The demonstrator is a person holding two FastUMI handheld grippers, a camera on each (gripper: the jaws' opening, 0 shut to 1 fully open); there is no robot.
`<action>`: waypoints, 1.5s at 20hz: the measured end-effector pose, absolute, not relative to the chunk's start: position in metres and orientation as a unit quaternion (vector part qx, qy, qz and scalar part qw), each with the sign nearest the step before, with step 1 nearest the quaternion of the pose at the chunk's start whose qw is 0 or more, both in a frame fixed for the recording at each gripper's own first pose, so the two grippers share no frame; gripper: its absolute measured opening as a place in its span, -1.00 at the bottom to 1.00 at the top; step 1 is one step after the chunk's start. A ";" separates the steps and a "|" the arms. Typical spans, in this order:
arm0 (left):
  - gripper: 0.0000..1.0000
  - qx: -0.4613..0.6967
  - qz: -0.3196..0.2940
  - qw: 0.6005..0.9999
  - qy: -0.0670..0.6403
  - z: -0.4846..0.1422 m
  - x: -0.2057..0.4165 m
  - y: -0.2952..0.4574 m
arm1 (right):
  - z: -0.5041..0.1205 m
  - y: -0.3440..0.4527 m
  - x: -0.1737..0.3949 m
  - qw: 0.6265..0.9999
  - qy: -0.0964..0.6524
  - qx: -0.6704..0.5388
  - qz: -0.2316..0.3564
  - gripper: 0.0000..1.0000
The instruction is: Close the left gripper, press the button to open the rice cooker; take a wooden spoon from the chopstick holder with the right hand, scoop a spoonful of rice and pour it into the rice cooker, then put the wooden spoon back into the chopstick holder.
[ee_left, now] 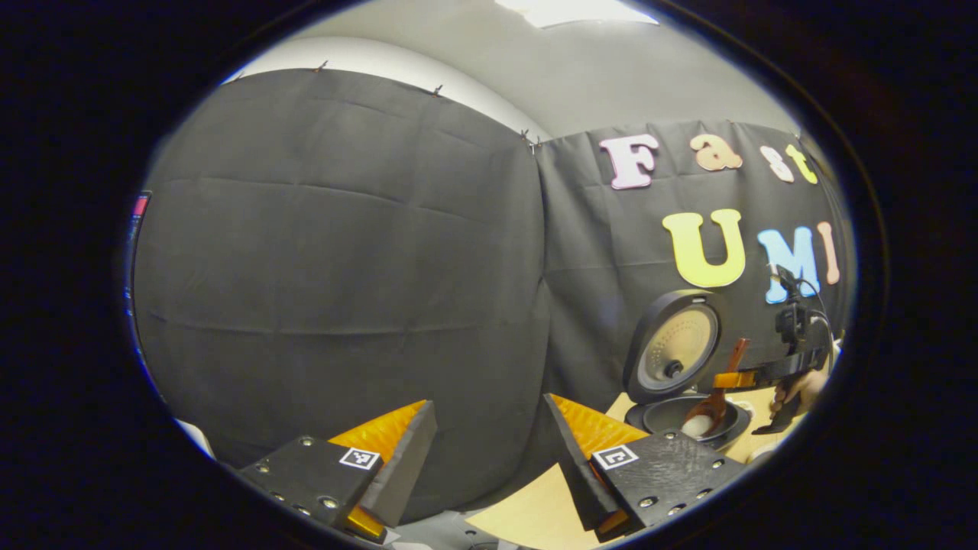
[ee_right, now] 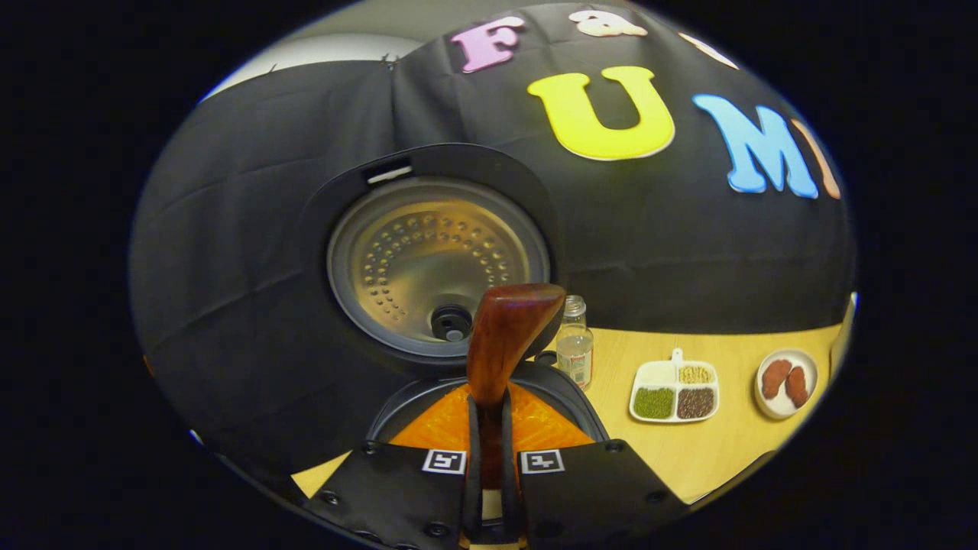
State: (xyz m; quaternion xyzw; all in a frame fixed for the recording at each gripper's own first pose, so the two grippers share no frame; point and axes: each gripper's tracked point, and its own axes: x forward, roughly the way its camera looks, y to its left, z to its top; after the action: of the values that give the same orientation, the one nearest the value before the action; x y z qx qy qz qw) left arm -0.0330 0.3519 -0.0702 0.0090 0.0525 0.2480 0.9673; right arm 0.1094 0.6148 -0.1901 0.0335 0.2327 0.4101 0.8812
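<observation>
The rice cooker (ee_left: 672, 347) stands with its lid raised, and the round inner plate of the lid (ee_right: 435, 256) faces me. My right gripper (ee_right: 489, 428) is shut on the wooden spoon (ee_right: 508, 336), whose handle end sticks up between the fingers, above the cooker's pot rim (ee_right: 397, 416). In the left gripper view that right gripper (ee_left: 737, 380) holds the spoon (ee_left: 718, 397) tilted bowl-down, with white rice in the bowl just over the open pot (ee_left: 665, 416). My left gripper (ee_left: 489, 443) is open, holds nothing, and hangs left of the cooker.
On the wooden table (ee_right: 726, 451), right of the cooker, stand a small glass jar (ee_right: 574, 347), a white divided dish of beans and grains (ee_right: 675, 391) and a small plate with brown pieces (ee_right: 785, 380). A hand (ee_left: 798, 386) holds the right gripper.
</observation>
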 end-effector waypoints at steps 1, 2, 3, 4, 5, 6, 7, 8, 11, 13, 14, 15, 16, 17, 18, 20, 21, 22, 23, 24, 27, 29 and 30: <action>0.66 0.007 0.248 0.967 0.052 -0.070 -0.033 0.352 | -0.186 0.614 0.111 0.884 0.215 0.008 0.414 -0.76; 0.66 0.006 0.248 0.967 0.051 -0.070 -0.033 0.352 | -0.182 0.613 0.111 0.887 0.194 -0.021 0.417 -0.77; 0.66 0.006 0.248 0.967 0.051 -0.070 -0.033 0.352 | -0.178 0.611 0.112 0.890 0.172 -0.051 0.420 -0.77; 0.66 0.006 0.248 0.967 0.052 -0.071 -0.033 0.352 | -0.174 0.612 0.112 0.890 0.149 -0.081 0.423 -0.77; 0.66 0.005 0.249 0.967 0.052 -0.071 -0.033 0.353 | -0.171 0.612 0.113 0.888 0.128 -0.108 0.428 -0.77; 0.66 0.005 0.249 0.967 0.052 -0.071 -0.033 0.353 | -0.168 0.611 0.112 0.886 0.107 -0.135 0.432 -0.76; 0.66 0.004 0.249 0.967 0.052 -0.071 -0.033 0.353 | -0.165 0.611 0.113 0.882 0.087 -0.161 0.434 -0.76; 0.66 0.003 0.250 0.967 0.052 -0.071 -0.033 0.353 | -0.164 0.610 0.113 0.878 0.066 -0.191 0.434 -0.77; 0.66 0.003 0.252 0.967 0.049 -0.070 -0.034 0.353 | -0.159 0.610 0.118 0.863 0.008 -0.271 0.425 -0.76; 0.66 0.002 0.252 0.967 0.049 -0.070 -0.033 0.354 | -0.157 0.607 0.119 0.855 -0.016 -0.301 0.423 -0.77; 0.66 0.002 0.251 0.967 0.050 -0.071 -0.034 0.354 | -0.156 0.608 0.119 0.853 -0.025 -0.308 0.421 -0.76; 0.66 0.003 0.251 0.967 0.050 -0.071 -0.034 0.353 | -0.153 0.607 0.119 0.854 -0.031 -0.309 0.418 -0.77; 0.66 0.004 0.250 0.967 0.051 -0.072 -0.033 0.353 | -0.152 0.606 0.115 0.855 -0.030 -0.303 0.419 -0.70; 0.66 0.003 0.249 0.967 0.053 -0.072 -0.033 0.353 | -0.151 0.605 0.113 0.860 -0.018 -0.285 0.423 -0.76; 0.66 -0.001 0.248 0.967 0.053 -0.071 -0.034 0.353 | -0.151 0.605 0.112 0.867 -0.001 -0.258 0.426 -0.76; 0.66 -0.009 0.242 0.969 0.048 -0.069 -0.033 0.351 | -0.152 0.599 0.110 0.882 0.044 -0.187 0.430 -0.76; 0.66 -0.013 0.238 0.970 0.046 -0.068 -0.032 0.350 | -0.151 0.597 0.111 0.889 0.066 -0.148 0.429 -0.81; 0.66 -0.015 0.234 0.971 0.045 -0.069 -0.033 0.349 | -0.151 0.596 0.115 0.894 0.086 -0.113 0.426 -0.81; 0.66 -0.016 0.228 0.973 0.044 -0.068 -0.033 0.347 | -0.150 0.593 0.119 0.898 0.101 -0.083 0.420 -0.76; 0.67 -0.017 0.222 0.974 0.045 -0.065 -0.034 0.345 | -0.147 0.588 0.120 0.902 0.111 -0.060 0.414 -0.76; 0.67 -0.022 0.197 0.979 0.046 -0.056 -0.034 0.332 | -0.133 0.566 0.131 0.910 0.129 0.001 0.395 -0.76; 0.67 -0.024 0.178 0.983 0.044 -0.056 -0.027 0.319 | -0.129 0.552 0.137 0.914 0.135 0.036 0.381 -0.76; 0.67 -0.024 0.169 0.985 0.041 -0.055 -0.012 0.300 | -0.130 0.546 0.139 0.917 0.134 0.046 0.373 -0.70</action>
State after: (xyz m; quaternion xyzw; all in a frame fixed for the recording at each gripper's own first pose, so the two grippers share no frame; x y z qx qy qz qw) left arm -0.0118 0.2997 -0.0548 -0.0241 0.0415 0.1686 0.9845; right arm 0.1391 0.5459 -0.1305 0.0457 0.1344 0.3734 0.9167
